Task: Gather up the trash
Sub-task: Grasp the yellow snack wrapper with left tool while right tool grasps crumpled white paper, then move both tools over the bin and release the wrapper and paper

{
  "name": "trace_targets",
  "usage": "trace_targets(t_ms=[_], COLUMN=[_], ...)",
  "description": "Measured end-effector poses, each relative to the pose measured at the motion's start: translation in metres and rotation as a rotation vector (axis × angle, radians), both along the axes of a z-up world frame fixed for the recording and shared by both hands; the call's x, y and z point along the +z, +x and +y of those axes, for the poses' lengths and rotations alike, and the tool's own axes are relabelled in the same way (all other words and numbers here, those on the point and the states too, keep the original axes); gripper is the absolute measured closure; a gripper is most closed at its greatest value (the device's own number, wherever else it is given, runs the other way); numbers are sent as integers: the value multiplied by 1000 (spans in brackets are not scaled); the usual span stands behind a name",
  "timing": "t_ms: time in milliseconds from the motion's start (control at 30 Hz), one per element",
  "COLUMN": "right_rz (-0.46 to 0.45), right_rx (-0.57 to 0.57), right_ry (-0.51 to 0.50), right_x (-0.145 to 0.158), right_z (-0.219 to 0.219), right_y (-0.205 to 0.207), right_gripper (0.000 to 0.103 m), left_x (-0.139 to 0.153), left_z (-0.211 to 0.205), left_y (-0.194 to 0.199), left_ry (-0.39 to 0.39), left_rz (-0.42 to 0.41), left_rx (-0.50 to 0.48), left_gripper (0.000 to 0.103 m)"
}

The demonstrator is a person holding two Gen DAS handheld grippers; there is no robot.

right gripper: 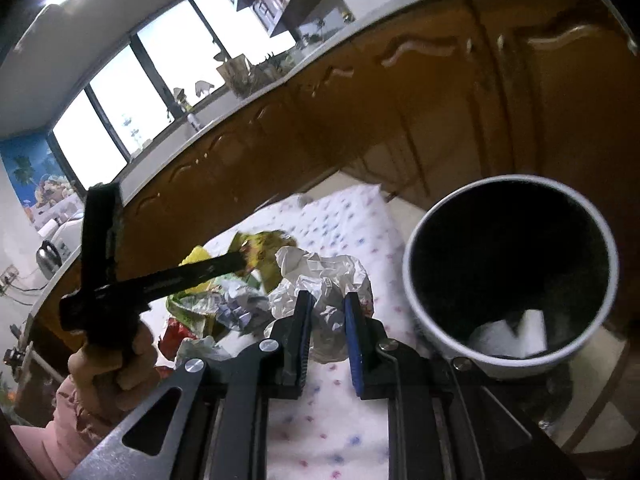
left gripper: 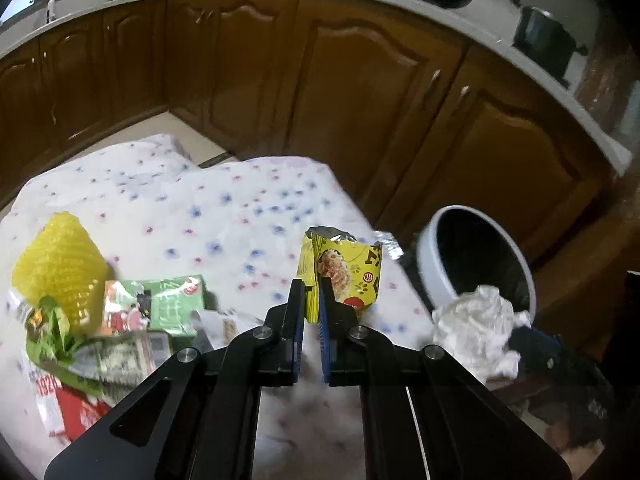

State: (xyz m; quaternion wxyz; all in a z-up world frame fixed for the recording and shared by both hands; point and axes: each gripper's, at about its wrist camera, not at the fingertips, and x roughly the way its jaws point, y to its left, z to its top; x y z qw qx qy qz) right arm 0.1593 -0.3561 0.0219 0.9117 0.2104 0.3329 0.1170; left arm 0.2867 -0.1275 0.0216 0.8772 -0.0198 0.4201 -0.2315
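The left claw (left gripper: 314, 294) is seen clamped on the lower edge of a yellow snack packet (left gripper: 344, 268), which is held upright with its torn foil top open, above the surface (left gripper: 224, 216) covered by a white cloth with blue and pink dots. The right claw (right gripper: 326, 306) is seen closed on a crumpled white paper wad (right gripper: 320, 280), its blue pads pressed into the folds. In the left wrist view the same wad (left gripper: 476, 322) appears beside the rim of a white waste bin (left gripper: 432, 256), which stands just off the right edge of the surface. In the right wrist view the bin (right gripper: 412, 292) is dark inside, and a piece of white paper (right gripper: 512, 336) is noted at its bottom. Remaining trash lies in a heap at the left of the surface: a yellow foam net (left gripper: 60, 268), a green carton (left gripper: 176, 300), a green wrapper (left gripper: 48, 332) and a red-and-white packet (left gripper: 68, 408). A hand (right gripper: 116, 364) with a pink sleeve is visible gripping the left tool's handle.
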Motion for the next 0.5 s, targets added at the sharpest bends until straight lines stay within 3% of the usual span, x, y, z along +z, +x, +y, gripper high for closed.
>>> trace_targets(t_ms=[167,500], right_rz=[-15,-6], right_rx=[-56,-167], right_ry=[-14,-33], right_x=[7,7], right_z=[-22,-65], right_y=[-15,-30], right_gripper=[87,87], left_x=[9,21], left_z=[-12,-53], left_y=[-25,-51], left_ry=[-52,-78], left_rz=[2,-11], left_rx=[-47,-158], left_gripper=[97,97])
